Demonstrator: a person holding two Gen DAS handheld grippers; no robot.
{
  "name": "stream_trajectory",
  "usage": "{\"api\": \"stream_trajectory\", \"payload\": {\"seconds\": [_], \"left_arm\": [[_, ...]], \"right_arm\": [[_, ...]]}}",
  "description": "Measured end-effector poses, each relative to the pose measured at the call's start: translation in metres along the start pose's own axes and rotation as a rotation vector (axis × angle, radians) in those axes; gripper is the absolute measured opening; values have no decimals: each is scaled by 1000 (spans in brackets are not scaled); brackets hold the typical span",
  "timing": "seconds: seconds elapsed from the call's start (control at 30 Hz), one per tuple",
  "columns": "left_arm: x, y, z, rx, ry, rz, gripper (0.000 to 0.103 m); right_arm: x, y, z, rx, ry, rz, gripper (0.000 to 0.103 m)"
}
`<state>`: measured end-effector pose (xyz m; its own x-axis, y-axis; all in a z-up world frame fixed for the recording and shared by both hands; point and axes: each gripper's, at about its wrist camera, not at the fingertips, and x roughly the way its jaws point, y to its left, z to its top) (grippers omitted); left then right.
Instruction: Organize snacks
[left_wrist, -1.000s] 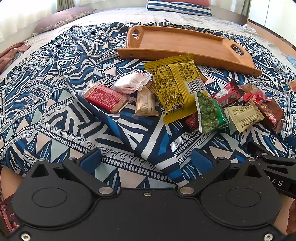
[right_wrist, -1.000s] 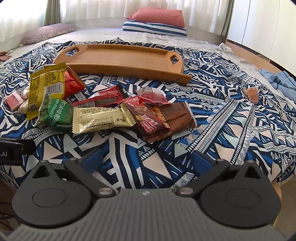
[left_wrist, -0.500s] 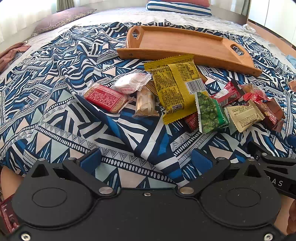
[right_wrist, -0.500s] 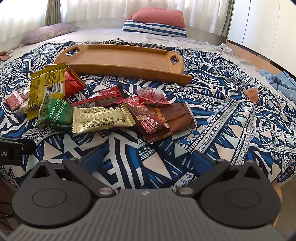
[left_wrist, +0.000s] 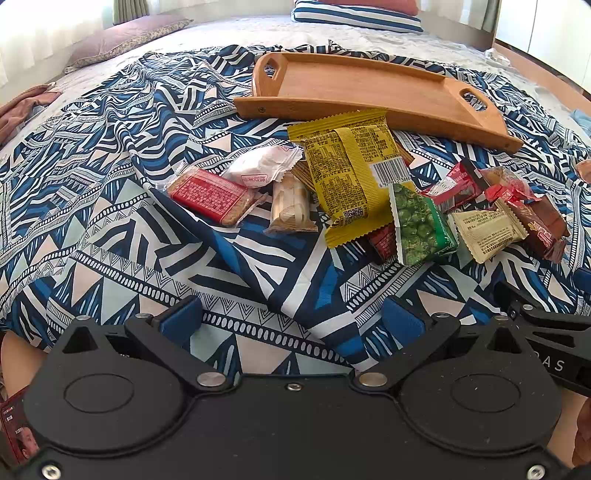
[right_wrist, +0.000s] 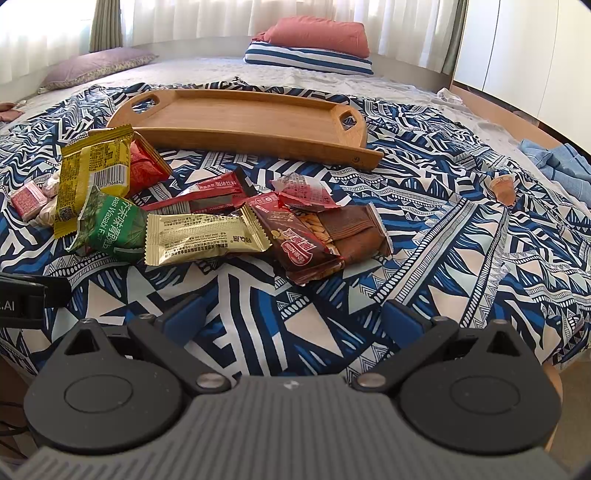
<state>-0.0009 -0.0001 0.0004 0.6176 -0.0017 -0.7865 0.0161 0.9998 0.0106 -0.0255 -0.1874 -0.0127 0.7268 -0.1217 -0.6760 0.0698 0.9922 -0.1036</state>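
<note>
Several snack packets lie in a loose pile on a blue patterned bedspread (left_wrist: 110, 229). Among them are a yellow packet (left_wrist: 347, 173), a green pea packet (left_wrist: 421, 225), a red biscuit packet (left_wrist: 210, 194) and a white packet (left_wrist: 262, 166). The right wrist view shows a gold packet (right_wrist: 203, 234) and brown packets (right_wrist: 325, 236). A wooden tray (left_wrist: 369, 86) with nothing in it lies beyond the pile; it also shows in the right wrist view (right_wrist: 251, 114). My left gripper (left_wrist: 291, 319) is open and empty near the bed's front edge. My right gripper (right_wrist: 293, 319) is open and empty, also short of the pile.
Pillows (right_wrist: 310, 48) lie at the head of the bed. A blue cloth (right_wrist: 561, 162) and a small orange item (right_wrist: 504, 186) lie at the right. The other gripper's body shows at the right edge of the left wrist view (left_wrist: 546, 332).
</note>
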Motion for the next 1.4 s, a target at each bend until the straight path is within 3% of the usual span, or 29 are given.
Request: {"api": "stream_trajectory", "payload": {"seconds": [0.67, 1.13, 1.4], "left_arm": [[-5, -3, 2, 1, -7, 1, 103], [-4, 1, -9, 17, -101, -5, 103], [-3, -1, -7, 16, -98, 1, 103]], "right_arm": [[-2, 0, -1, -5, -12, -1, 103], [-1, -1, -4, 0, -33, 2, 103], [-1, 1, -5, -9, -31, -4, 103]]}}
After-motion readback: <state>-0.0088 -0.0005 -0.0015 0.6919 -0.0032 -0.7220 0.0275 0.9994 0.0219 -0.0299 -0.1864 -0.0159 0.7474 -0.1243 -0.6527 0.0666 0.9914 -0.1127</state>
